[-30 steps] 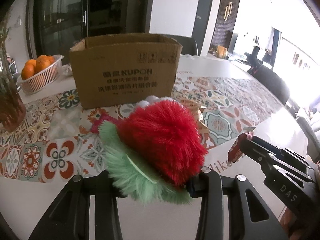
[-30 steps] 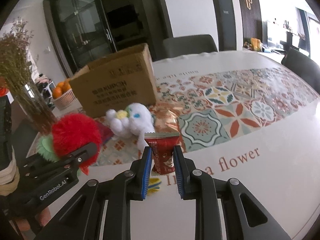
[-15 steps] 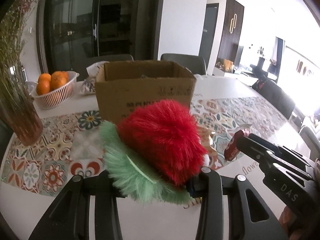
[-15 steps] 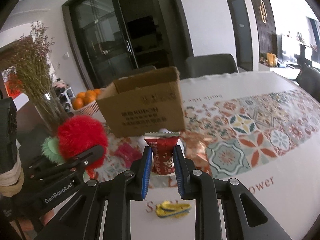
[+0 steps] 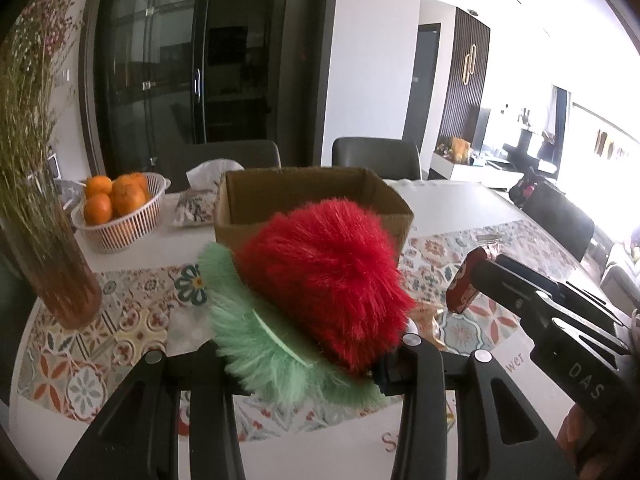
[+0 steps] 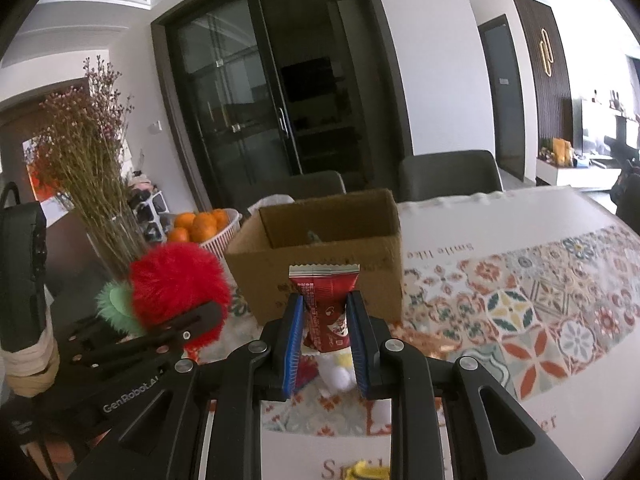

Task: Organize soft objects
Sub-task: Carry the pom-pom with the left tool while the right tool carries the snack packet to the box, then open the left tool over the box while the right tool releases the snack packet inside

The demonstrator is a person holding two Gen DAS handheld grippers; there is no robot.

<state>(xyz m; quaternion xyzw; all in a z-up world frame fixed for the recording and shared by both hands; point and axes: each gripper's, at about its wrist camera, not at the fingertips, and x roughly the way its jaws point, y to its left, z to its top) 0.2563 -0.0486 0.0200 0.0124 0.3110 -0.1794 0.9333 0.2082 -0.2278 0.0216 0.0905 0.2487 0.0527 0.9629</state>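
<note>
My left gripper is shut on a fluffy red plush with a green leafy fringe, held up in the air in front of an open cardboard box. The same plush shows at the left of the right wrist view. My right gripper is shut on a red snack packet, upright between the blue pads, just short of the box. That packet shows at the right of the left wrist view. A white plush toy lies on the table below the packet.
A white basket of oranges and a tissue pack stand left of the box. A glass vase of dried flowers is at the left. Dark chairs line the far side. A yellow wrapper lies near the patterned table runner.
Both grippers have risen with their loads and come closer to the box, whose open top now shows. The white plush and table have dropped lower in view.
</note>
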